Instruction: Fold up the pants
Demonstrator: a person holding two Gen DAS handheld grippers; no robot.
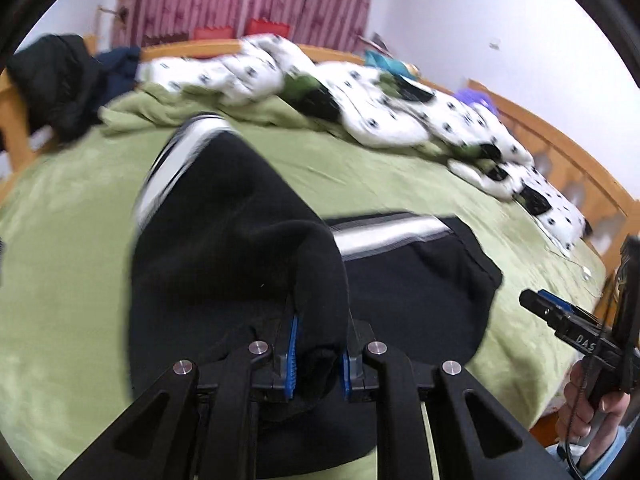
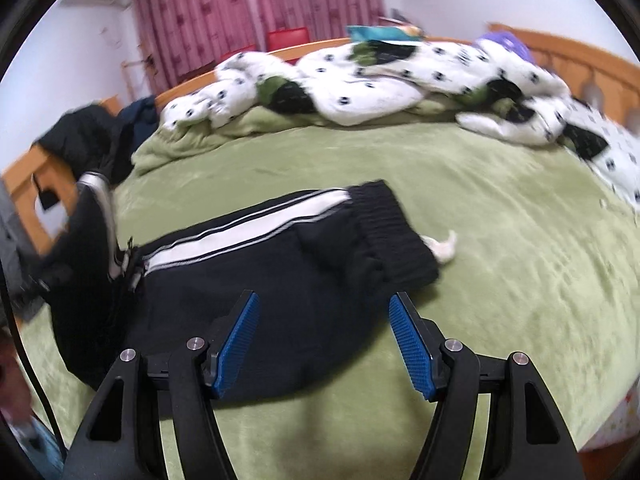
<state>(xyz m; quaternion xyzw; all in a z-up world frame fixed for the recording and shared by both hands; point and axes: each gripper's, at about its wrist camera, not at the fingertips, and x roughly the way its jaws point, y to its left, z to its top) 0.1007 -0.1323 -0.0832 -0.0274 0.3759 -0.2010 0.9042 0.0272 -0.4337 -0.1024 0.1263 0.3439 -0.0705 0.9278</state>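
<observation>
Green blanket (image 2: 500,240) fills the middle and lower frame in both views. White black-spotted duvet (image 2: 400,80) bunched along the top edge, pink curtain (image 2: 256,8) behind. Black pants (image 2: 280,280) with white side stripes lie centre-left on the blanket, ribbed waistband toward centre. Left gripper (image 1: 318,354): blue pads clamped tight on a raised fold of the pants, bottom centre. Right gripper (image 2: 324,344): jaws wide, nothing between them, over the pants' near edge. Hand (image 1: 600,408) at lower right of the left view.
</observation>
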